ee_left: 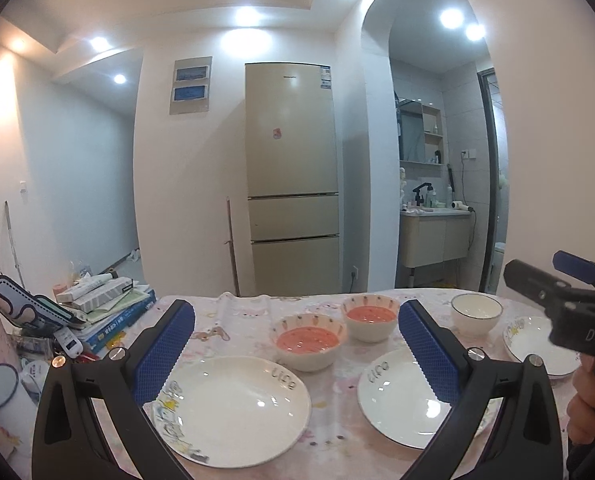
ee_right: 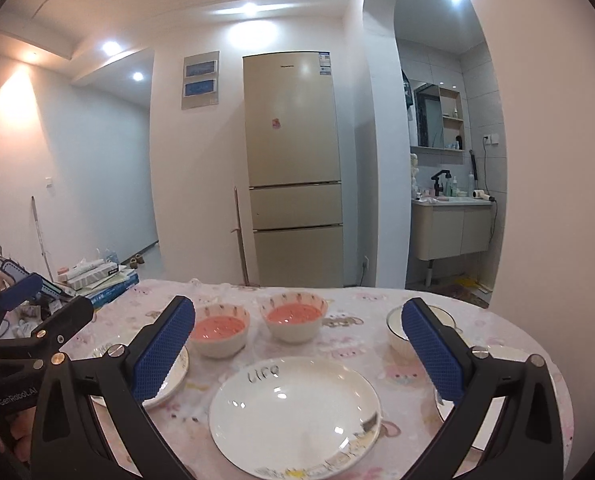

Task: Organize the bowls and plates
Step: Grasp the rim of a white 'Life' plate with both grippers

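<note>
1. Left gripper [ee_left: 297, 342]: jaws wide apart, empty, above the table [ee_left: 329, 436].
2. L plate [ee_left: 233, 408] below its left finger; mid plate [ee_right: 293, 412] to the right, between both grippers.
3. Two pink bowls [ee_left: 307, 340], [ee_left: 371, 316] behind the plates, just beside each other.
4. White bowl [ee_left: 476, 312] and R plate [ee_left: 537, 346] at far right.
5. Right gripper [ee_right: 297, 346]: jaws wide apart, empty, over mid plate.

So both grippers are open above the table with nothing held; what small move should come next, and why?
Probably lower the left gripper onto the rim of the left plate. It lies nearest that gripper, and a matching plate sits beside it to stack on. The right gripper holds nothing.
</note>
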A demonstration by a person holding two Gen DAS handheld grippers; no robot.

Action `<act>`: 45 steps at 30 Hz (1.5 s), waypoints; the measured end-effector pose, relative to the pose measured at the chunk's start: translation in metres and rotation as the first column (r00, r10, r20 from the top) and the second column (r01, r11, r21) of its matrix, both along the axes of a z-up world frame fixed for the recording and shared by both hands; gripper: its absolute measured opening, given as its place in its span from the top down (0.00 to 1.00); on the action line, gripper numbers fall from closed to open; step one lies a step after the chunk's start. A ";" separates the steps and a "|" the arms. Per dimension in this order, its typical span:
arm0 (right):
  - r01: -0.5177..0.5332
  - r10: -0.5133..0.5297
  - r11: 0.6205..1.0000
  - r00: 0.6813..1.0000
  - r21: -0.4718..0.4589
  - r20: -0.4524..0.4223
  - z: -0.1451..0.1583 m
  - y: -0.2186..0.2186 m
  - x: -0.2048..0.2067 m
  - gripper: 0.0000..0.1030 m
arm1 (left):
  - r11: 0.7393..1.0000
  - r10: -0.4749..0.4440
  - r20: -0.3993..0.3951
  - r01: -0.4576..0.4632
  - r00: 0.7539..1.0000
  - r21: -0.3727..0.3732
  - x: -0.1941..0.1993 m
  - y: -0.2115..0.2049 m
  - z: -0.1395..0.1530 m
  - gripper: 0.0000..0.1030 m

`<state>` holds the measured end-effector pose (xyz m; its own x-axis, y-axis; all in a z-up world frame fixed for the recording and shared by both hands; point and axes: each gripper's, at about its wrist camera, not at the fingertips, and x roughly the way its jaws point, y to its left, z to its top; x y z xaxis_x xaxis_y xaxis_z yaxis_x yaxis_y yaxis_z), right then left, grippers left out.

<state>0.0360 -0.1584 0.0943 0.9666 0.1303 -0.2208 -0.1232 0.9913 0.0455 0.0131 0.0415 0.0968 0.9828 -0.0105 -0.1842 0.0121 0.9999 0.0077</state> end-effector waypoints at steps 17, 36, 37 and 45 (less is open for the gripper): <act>-0.206 0.237 0.969 0.929 0.133 -0.286 -0.024 0.105 0.094 0.03 | 0.955 0.039 -0.243 -0.108 0.969 -0.277 0.074 0.167 -0.048 0.06; -0.176 0.320 0.943 0.722 0.284 -0.614 -0.106 0.149 0.155 0.61 | 0.867 -0.135 -0.537 -0.163 0.832 -0.471 0.124 0.203 -0.129 0.45; -0.188 0.338 0.937 0.705 0.295 -0.624 -0.111 0.150 0.157 0.61 | 0.858 -0.143 -0.544 -0.170 0.827 -0.484 0.125 0.204 -0.131 0.45; -0.172 0.312 0.948 0.657 0.266 -0.686 -0.135 0.157 0.160 0.84 | 0.813 -0.154 -0.585 -0.234 0.796 -0.533 0.127 0.215 -0.143 0.66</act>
